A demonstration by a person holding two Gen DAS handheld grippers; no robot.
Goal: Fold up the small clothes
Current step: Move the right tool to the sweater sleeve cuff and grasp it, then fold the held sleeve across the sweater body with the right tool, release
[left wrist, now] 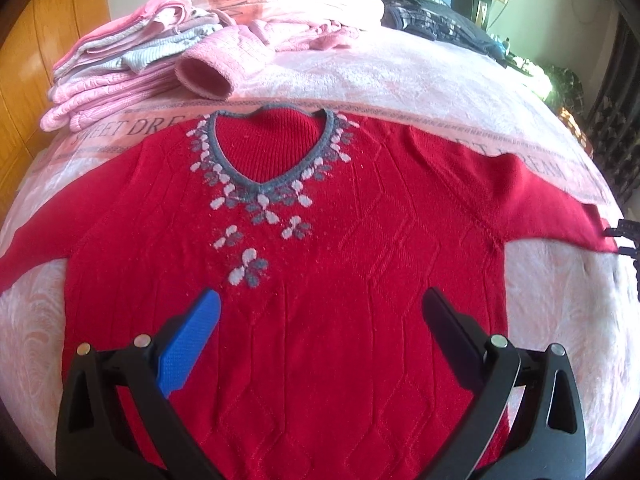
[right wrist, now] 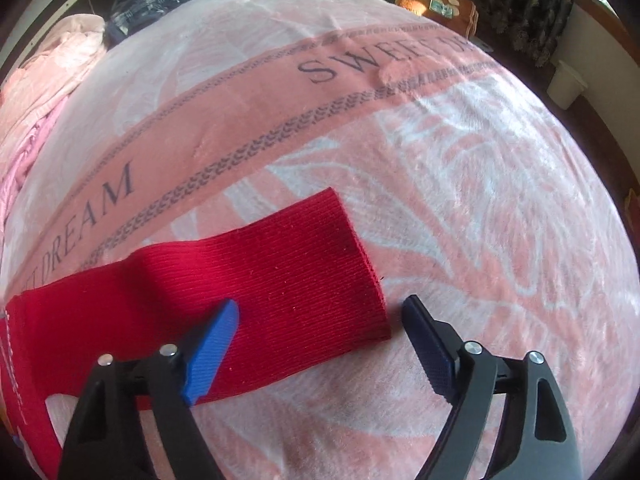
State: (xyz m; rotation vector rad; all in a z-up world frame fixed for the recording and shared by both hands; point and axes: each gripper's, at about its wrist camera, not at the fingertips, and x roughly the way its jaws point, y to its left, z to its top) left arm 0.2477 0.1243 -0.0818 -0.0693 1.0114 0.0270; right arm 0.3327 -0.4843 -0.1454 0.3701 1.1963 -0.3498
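Left hand-held gripper (left wrist: 320, 304): jaws spread wide with nothing between them, hovering over the lower body of the sweater; a blue pad shows on the finger at 8 o'clock and a dark pad on the finger at 4 o'clock.
Right hand-held gripper (right wrist: 320, 316): jaws also wide apart and holding nothing; the blue-padded finger (right wrist: 212, 354) lies over the cuff of the red sleeve, the dark-padded finger sits over bare blanket just beside the cuff's end.
Sweater (left wrist: 360, 260): red knit, spread flat and face up on the bed, neck toward 12 o'clock in the left wrist view, both sleeves stretched out toward 9 and 3 o'clock.
Collar (left wrist: 272, 148): grey V-shaped trim at 12 o'clock, ringed by white and grey petal patterns that trail down toward the left hand-held gripper.
Sleeve (right wrist: 256, 272): in the right wrist view it runs from 9 o'clock toward the centre, lying flat, its ribbed cuff end near the middle of the view.
Blanket (right wrist: 460, 184): pink and white, covering the bed, with a darker pink band printed "SWEET DREAM" passing under the sweater's shoulders.
Pile of folded clothes (left wrist: 120, 72): pink and pale pieces stacked at 10 o'clock beyond the sweater, apart from it, with a pink knit cuff (left wrist: 204, 76) lying open toward the collar.
Dark clothing (left wrist: 432, 16): heaped at 1 o'clock at the bed's far edge.
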